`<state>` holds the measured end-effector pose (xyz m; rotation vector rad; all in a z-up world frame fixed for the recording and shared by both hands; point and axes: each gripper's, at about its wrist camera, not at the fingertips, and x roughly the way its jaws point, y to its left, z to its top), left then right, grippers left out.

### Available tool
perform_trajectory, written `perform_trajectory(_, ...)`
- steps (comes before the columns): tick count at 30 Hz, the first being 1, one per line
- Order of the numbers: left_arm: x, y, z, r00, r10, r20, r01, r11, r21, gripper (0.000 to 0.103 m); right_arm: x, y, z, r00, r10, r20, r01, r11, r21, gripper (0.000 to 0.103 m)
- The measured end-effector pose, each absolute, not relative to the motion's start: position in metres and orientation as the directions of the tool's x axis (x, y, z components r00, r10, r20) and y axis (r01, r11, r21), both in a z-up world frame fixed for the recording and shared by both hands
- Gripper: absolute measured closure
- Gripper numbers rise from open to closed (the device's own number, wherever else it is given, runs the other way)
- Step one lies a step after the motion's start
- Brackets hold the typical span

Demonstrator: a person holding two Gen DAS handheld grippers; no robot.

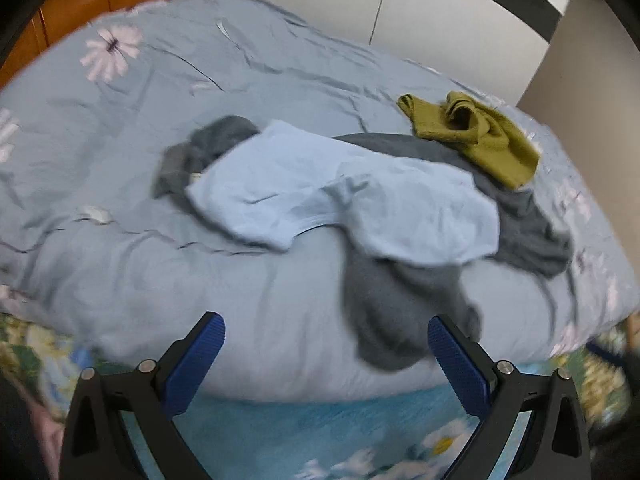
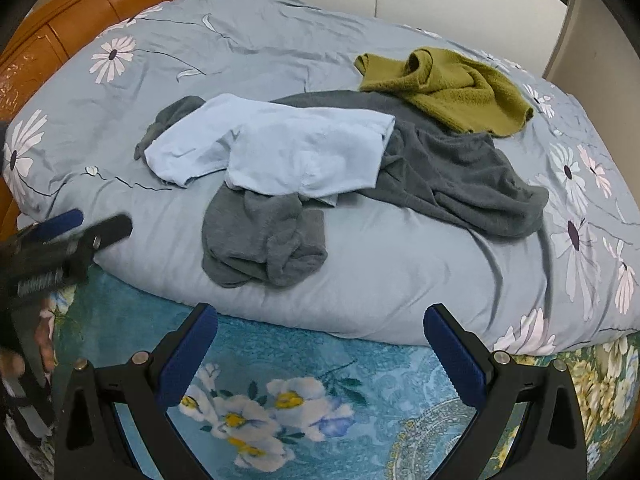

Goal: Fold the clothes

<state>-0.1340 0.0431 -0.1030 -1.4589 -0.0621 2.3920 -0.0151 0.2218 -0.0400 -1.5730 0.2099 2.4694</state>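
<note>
A light blue shirt (image 2: 276, 152) is draped, soft and limp, over a grey sweater (image 2: 452, 176) on the quilt (image 2: 400, 280) of the bed, with an olive sweater (image 2: 452, 88) behind. It is best taken by its near hem corners. Both the left gripper (image 1: 326, 344) and right gripper (image 2: 320, 332) are held wide and empty.

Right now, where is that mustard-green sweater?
In both views the green sweater lies crumpled at the far right of the duvet, overlapping the grey garment's far edge, beyond the light blue one.
</note>
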Motion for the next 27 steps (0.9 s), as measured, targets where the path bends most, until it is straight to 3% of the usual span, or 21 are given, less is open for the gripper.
perform_trajectory(6, -0.194, 0.09, -0.11, -0.416, 0.314, -0.853, -0.29, -0.935, -0.203, 0.004, 0.008, 0.237, -0.051, -0.377, 0.105, -0.92, -0.272, -0.962, 0.001, 0.0)
perform_trajectory(11, -0.234, 0.117, -0.14, -0.326, 0.287, -0.901, -0.281, -0.939, -0.198, 0.026, 0.04, 0.256, -0.057, -0.329, 0.127, -0.936, -0.33, -0.944, -0.012, 0.0)
perform_trajectory(12, -0.236, 0.121, -0.148, -0.3, 0.284, -0.911, -0.28, -0.939, -0.201, 0.034, 0.046, 0.26, -0.059, -0.316, 0.131, -0.94, -0.341, -0.94, -0.016, 0.0)
perform_trajectory(14, -0.242, 0.129, -0.162, -0.247, 0.277, -0.929, -0.277, -0.939, -0.206, 0.062, 0.059, 0.268, -0.061, -0.293, 0.138, -0.946, -0.365, -0.931, -0.023, 0.0)
perform_trajectory(15, -0.245, 0.134, -0.17, -0.22, 0.273, -0.936, -0.275, -0.938, -0.209, 0.086, 0.064, 0.27, -0.061, -0.287, 0.142, -0.947, -0.374, -0.927, -0.025, 0.0)
perform_trajectory(16, -0.243, 0.132, -0.167, -0.233, 0.274, -0.933, -0.264, -0.941, -0.211, 0.099, 0.068, 0.273, -0.061, -0.282, 0.146, -0.948, -0.383, -0.923, -0.028, 0.0)
perform_trajectory(20, -0.236, 0.126, -0.146, -0.291, 0.282, -0.914, -0.247, -0.945, -0.213, 0.1, 0.084, 0.282, -0.06, -0.269, 0.154, -0.951, -0.417, -0.908, -0.029, 0.0)
perform_trajectory(27, -0.215, 0.107, -0.008, -0.463, 0.439, -0.77, -0.374, -0.884, -0.28, 0.102, 0.094, 0.279, -0.038, -0.312, 0.134, -0.941, -0.443, -0.896, 0.02, 0.0)
